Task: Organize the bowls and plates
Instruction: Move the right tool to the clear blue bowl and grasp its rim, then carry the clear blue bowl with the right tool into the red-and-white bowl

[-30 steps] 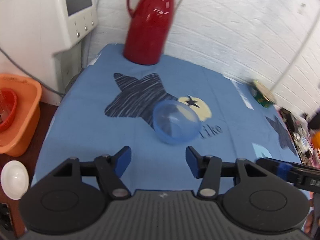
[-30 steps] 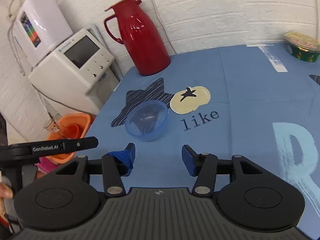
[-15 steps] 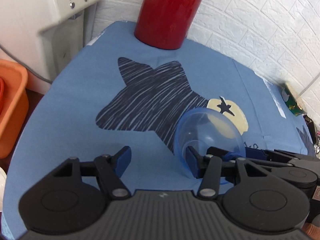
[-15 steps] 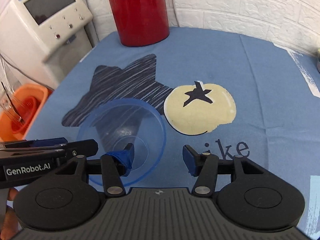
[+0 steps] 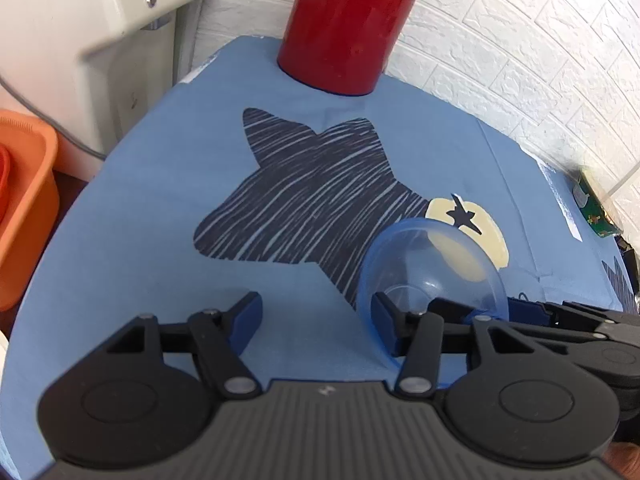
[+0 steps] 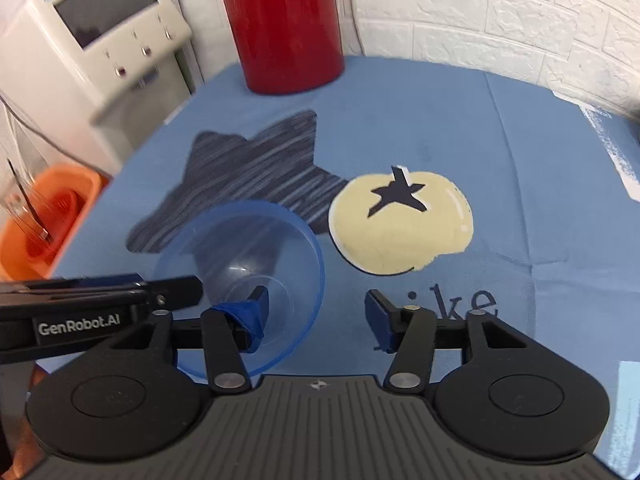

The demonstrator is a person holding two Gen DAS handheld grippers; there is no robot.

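I hold both grippers low over the worktop [image 5: 120, 240], fingers spread. My right gripper [image 6: 316, 312] straddles the blue bowl [image 6: 240, 280] rim, ungrasped; my left gripper [image 5: 316, 316] holds nothing.

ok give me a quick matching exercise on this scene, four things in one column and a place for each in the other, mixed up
Things:
1. translucent blue plastic bowl
2. glossy red thermos jug
3. orange plastic tub
4. cream appliance with a dark screen

Places:
A. off the table's left edge, lower down
B. at the back of the blue tablecloth by the white brick wall
C. left of the jug, beside the table
D. on the cloth by the dark star print, between both grippers' open jaws

Pairs: 1-D, 2-B, 3-A, 4-C
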